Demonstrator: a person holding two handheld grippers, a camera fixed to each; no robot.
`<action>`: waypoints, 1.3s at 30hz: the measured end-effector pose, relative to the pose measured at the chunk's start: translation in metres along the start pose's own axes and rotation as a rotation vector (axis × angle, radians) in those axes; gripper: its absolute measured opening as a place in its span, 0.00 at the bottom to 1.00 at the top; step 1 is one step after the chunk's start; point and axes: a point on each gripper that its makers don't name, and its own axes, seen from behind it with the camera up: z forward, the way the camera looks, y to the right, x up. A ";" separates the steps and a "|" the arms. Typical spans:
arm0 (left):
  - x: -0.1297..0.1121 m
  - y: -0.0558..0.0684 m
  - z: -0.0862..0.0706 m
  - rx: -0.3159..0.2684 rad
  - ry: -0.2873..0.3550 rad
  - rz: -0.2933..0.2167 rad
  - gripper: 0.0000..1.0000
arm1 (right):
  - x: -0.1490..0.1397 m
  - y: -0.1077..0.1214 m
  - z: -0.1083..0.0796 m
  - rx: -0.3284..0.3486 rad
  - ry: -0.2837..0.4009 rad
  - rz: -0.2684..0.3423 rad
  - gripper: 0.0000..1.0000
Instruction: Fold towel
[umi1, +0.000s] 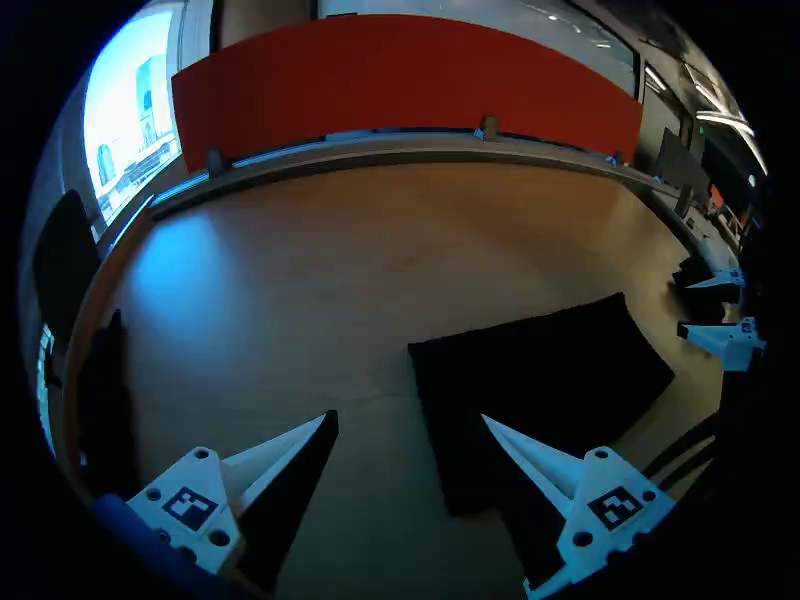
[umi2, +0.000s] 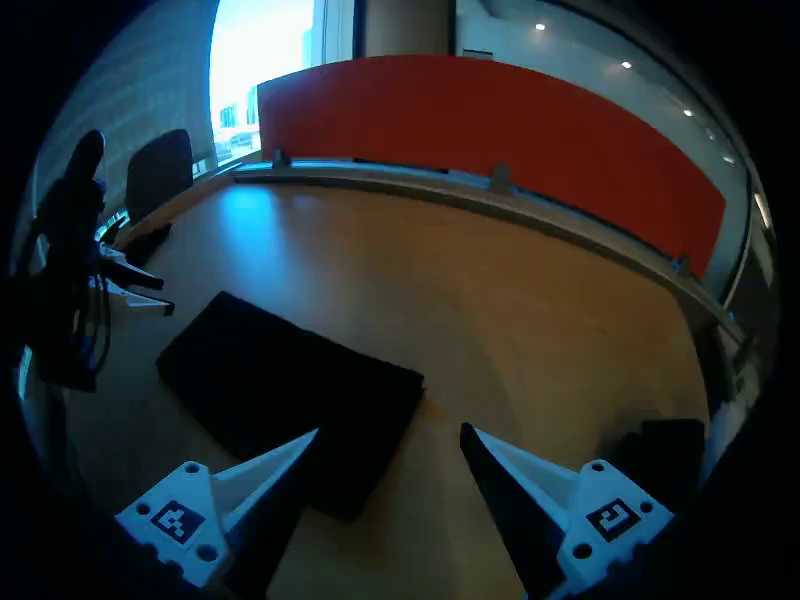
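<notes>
Towel, dark & folded to a flat rectangle, lies on wooden table, lower right of centre in left gripper view; left gripper hovers at bottom of frame w/ fingers spread wide, nothing btwn them. In right gripper view towel sits lower left; right gripper is likewise spread & empty, its left finger overlapping towel's near corner; red partition runs along table's far edge, top of frame.

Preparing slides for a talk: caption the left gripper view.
Open left gripper poised above a dark towel lying flat on a wooden table.
</notes>
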 end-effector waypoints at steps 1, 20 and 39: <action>0.000 0.000 -0.001 0.001 0.001 0.000 0.95 | 0.000 0.000 0.000 0.000 0.000 0.000 0.99; -0.039 0.002 -0.043 0.020 0.001 -0.035 0.95 | -0.009 -0.005 -0.005 0.011 -0.006 -0.016 1.00; -0.061 -0.010 -0.073 0.059 0.013 -0.073 0.95 | -0.016 -0.018 -0.004 0.089 -0.037 -0.075 1.00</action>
